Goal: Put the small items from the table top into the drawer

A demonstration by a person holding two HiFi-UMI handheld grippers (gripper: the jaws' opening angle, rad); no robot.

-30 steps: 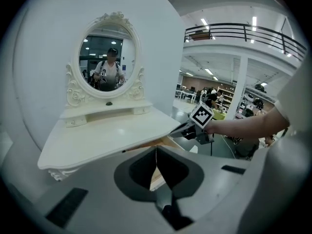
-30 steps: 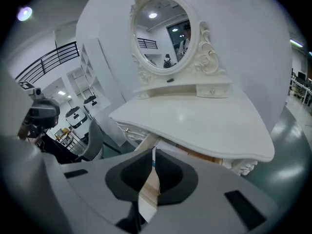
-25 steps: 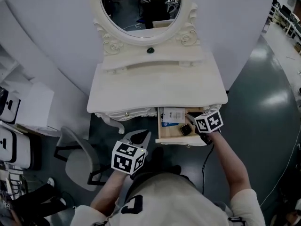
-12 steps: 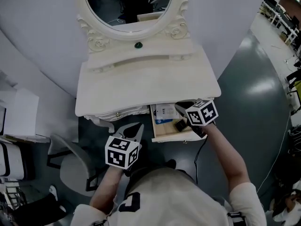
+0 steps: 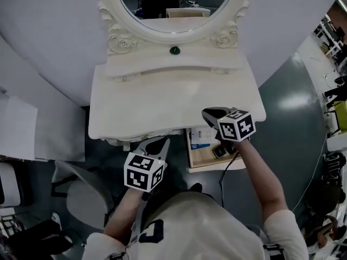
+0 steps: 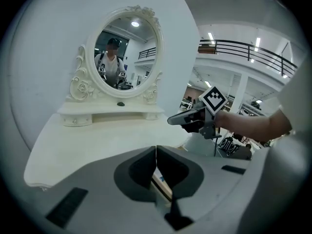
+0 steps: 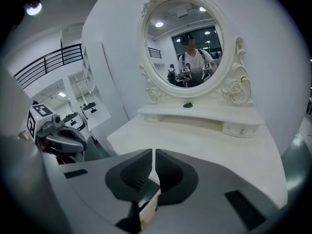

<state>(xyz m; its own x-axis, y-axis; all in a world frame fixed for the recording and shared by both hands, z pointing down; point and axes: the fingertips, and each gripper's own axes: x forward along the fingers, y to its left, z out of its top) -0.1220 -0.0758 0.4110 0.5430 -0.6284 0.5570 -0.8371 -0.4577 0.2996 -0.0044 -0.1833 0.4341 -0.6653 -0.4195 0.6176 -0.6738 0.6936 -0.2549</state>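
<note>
The white dressing table [image 5: 162,99] has a bare top in the head view. Its small wooden drawer [image 5: 201,158] stands pulled out under the right front edge. Inside lie a white and blue box [image 5: 201,136] and a small dark item [image 5: 219,151]. My right gripper [image 5: 206,112] hovers over the table's front right edge, above the drawer, shut with nothing in it [image 7: 153,151]. My left gripper [image 5: 157,143] is in front of the table, left of the drawer, also shut and empty [image 6: 156,147]. Each gripper view shows the other gripper: the right gripper [image 6: 183,120] and the left gripper [image 7: 78,144].
An oval mirror [image 5: 173,4] in a carved frame stands on a raised shelf with a dark knob [image 5: 174,50]. A grey chair [image 5: 81,191] sits at the lower left. White cabinets [image 5: 19,129] stand further left. A cable [image 5: 223,173] hangs by the drawer.
My right gripper has lifted out of the drawer and moved up over the table's front edge. The left gripper has shifted forward towards the table. Both stay shut.
</note>
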